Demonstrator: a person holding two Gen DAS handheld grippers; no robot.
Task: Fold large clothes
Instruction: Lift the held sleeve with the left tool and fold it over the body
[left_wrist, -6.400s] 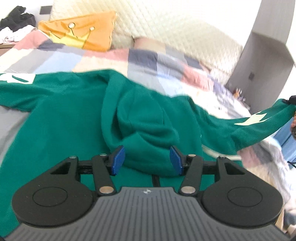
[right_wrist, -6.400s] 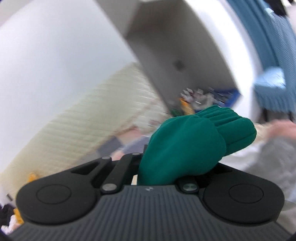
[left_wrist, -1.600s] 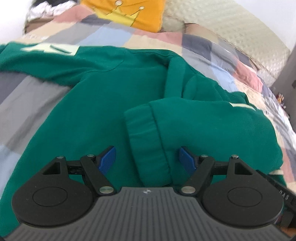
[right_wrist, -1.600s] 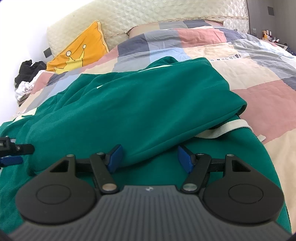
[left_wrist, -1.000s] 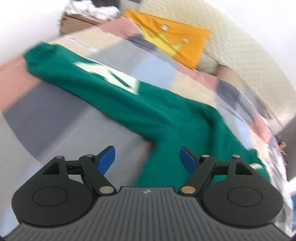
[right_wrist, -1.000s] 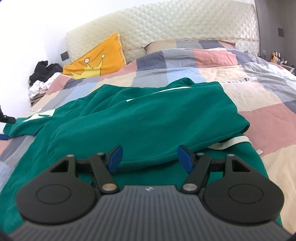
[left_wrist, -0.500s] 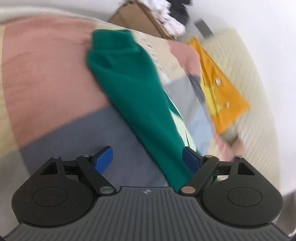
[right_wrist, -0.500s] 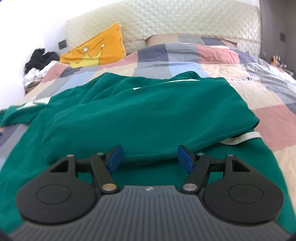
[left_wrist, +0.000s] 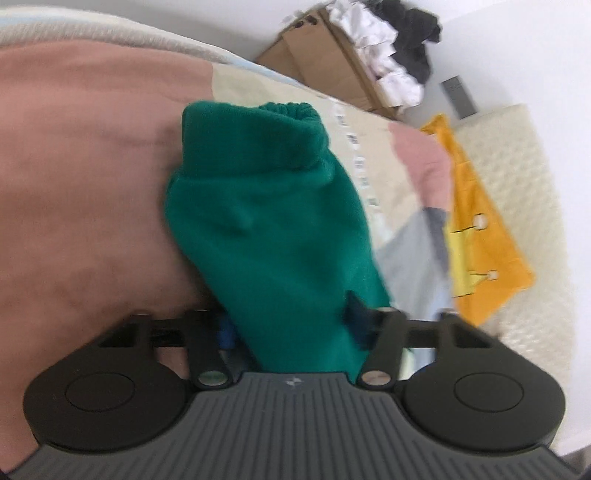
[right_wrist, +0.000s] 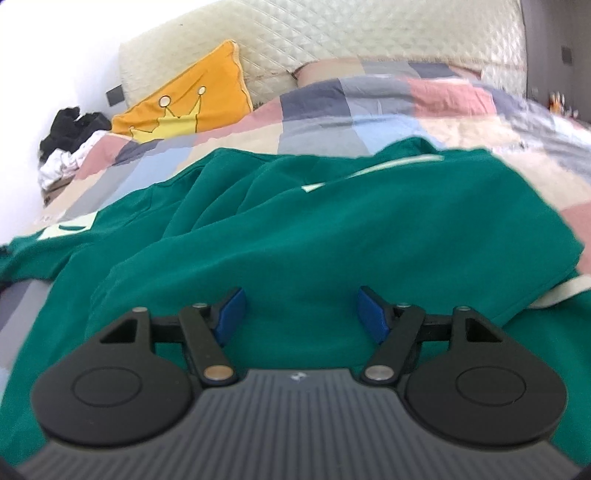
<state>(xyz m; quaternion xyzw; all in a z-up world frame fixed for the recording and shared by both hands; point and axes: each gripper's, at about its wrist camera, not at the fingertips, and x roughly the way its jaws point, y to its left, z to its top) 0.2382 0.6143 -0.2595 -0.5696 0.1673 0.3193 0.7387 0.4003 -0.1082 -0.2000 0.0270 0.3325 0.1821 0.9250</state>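
left gripper (left_wrist: 291, 325) closing, apparently gripping green sleeve (left_wrist: 266, 221)

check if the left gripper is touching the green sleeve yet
Touching. In the left wrist view the green sleeve runs between the left gripper fingers, which are closing, and the fabric bulges against the right pad.

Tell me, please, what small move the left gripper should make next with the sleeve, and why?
Probably finish closing on the sleeve. The left gripper has the green fabric between its jaws, which are closing, with the cuff lying beyond them on the quilt. The other sleeve already lies folded across the sweatshirt, so this one likely goes across next. The right gripper is open above it.
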